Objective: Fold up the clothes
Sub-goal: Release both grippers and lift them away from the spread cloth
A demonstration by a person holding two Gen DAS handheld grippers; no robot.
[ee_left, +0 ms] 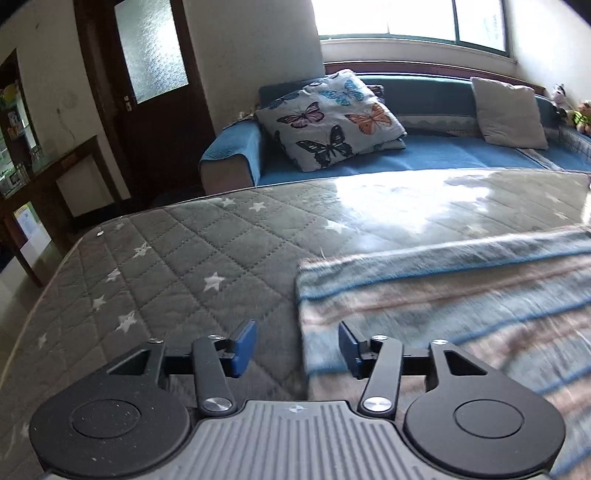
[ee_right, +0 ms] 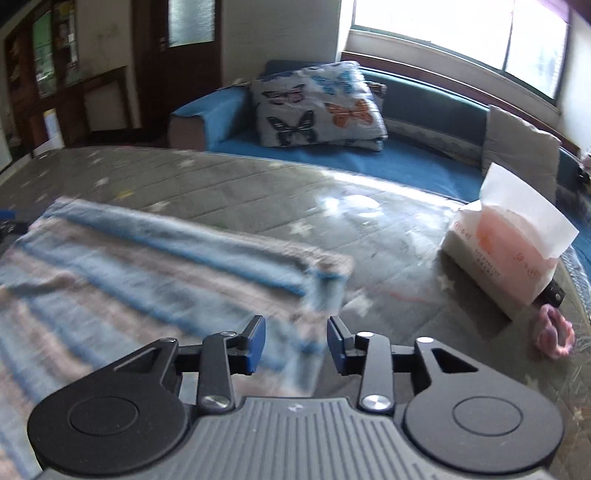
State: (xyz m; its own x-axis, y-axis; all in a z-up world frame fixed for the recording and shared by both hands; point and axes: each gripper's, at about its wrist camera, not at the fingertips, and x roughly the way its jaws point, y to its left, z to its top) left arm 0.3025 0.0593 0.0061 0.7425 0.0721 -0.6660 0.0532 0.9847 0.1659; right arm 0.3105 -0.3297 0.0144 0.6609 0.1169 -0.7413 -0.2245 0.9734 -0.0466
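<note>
Closest in, the left hand-held gripper [ee_left: 297, 349] hangs over the near left edge of the cloth with its blue pads spread apart and nothing pinched between them. The right hand-held gripper [ee_right: 296, 345] does the same over the cloth's near right corner, pads parted and not pressing on the fabric below.

Behind everything, the blue-covered sofa [ee_left: 424, 155] runs along the wall under the bright window [ee_left: 410, 16]. In front of it stands the counter [ee_left: 177, 251], covered in grey quilted fabric with white stars. The striped fleece cloth in blue, pink and white [ee_right: 155, 266] lies flat on that counter, its far edge folded over into a thicker blue band; motion blur smears the part nearest the cameras.

On the sofa leans a pale cushion printed with large butterflies [ee_left: 328, 118], and further along a plain grey cushion [ee_left: 509, 112]. To the right of the cloth and well apart from it, a white and pink pack of tissues [ee_right: 506, 254] sits on the counter with one sheet standing up. Just beside the pack lies a small pink scrunchie-like ring [ee_right: 556, 336].
</note>
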